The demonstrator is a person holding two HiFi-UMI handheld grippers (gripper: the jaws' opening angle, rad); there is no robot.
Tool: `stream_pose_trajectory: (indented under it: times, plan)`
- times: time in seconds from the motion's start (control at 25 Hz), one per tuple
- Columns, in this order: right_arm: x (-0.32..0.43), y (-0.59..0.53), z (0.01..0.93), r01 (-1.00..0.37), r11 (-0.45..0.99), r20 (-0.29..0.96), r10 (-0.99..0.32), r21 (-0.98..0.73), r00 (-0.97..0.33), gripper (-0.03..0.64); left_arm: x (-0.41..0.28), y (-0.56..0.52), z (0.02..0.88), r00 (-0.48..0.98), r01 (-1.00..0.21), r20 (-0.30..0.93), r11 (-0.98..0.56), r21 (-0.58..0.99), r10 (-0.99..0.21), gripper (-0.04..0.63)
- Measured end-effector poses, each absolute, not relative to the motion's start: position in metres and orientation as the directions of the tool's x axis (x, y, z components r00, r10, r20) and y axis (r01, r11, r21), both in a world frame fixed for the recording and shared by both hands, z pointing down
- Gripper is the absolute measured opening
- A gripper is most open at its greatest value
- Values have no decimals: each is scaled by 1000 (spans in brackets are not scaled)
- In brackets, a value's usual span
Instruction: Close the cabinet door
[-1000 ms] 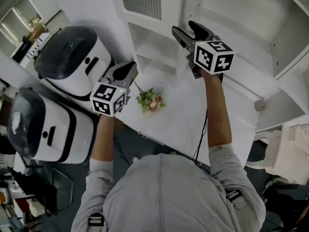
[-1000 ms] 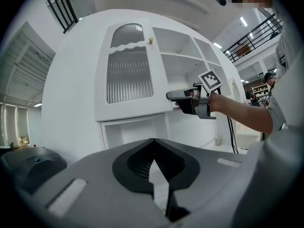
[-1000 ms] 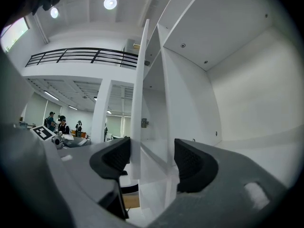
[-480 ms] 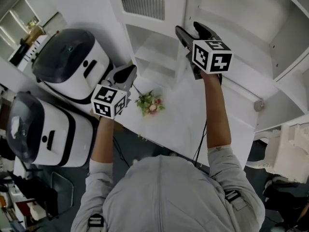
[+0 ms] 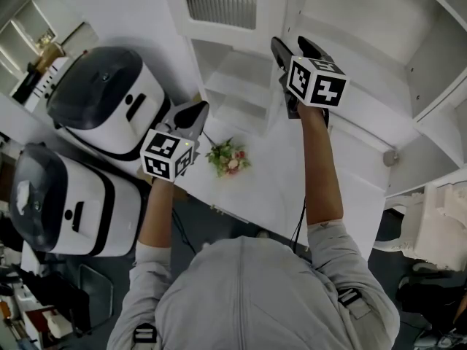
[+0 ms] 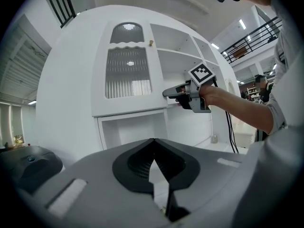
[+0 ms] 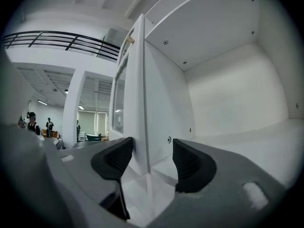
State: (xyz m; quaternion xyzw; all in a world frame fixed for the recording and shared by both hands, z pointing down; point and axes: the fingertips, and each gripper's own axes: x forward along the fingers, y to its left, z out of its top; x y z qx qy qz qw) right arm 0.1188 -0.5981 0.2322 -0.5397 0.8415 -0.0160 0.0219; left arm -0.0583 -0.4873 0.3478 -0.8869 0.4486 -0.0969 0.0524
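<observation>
The white cabinet door (image 5: 219, 6) with a ribbed glass pane stands open, its free edge towards the open shelves. My right gripper (image 5: 290, 44) points level at that edge. In the right gripper view the door (image 7: 137, 94) stands edge-on between the jaws of the right gripper (image 7: 151, 151), which are closing; the left pad sits against the door's face and the right pad is still apart from it. In the left gripper view the door (image 6: 128, 75) is seen face-on with the right gripper (image 6: 167, 93) at its lower edge. My left gripper (image 5: 198, 109) (image 6: 153, 140) is shut, holds nothing, and hovers over the counter.
Two white appliances with dark lids (image 5: 109, 93) (image 5: 66, 195) stand at the left. A small bunch of flowers (image 5: 228, 157) lies on the white counter (image 5: 306, 181). Below the door is an open niche (image 6: 133, 129). The cabinet's bare shelves (image 7: 228, 99) lie to the right.
The right gripper has crept a little further along the door's edge and turned slightly; its jaws have narrowed a touch. The left gripper has stayed where it was.
</observation>
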Motion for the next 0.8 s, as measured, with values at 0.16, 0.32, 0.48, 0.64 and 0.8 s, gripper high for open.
stream_pose_trajectory:
  times: [0.16,0.32,0.48,0.64,0.8]
  plan:
    - [122,-600,233,-930,362,-27,-932,-58,-361,266,-61,-486,351,595,-773,133,-610,-176,-793,18]
    - [124,-600,234,-944,327,-18,-945,-40,-327,265,-63,-487,352,614,-759,139,-629,-169,-777,18]
    - [118,-595,231,-950,311,-23,-950,-24,-311,240,-65,-482,346,636,-743,122,-647,-171,-762,18]
    - [112,-580,234,-954,301,-8,-954,-16,-301,195,-72,-473,338,660,-725,98,-666,-173,-745,18]
    - [113,-555,238,-962,271,-13,-962,-27,-271,168,-77,-463,329,697,-692,79,-697,-187,-713,18]
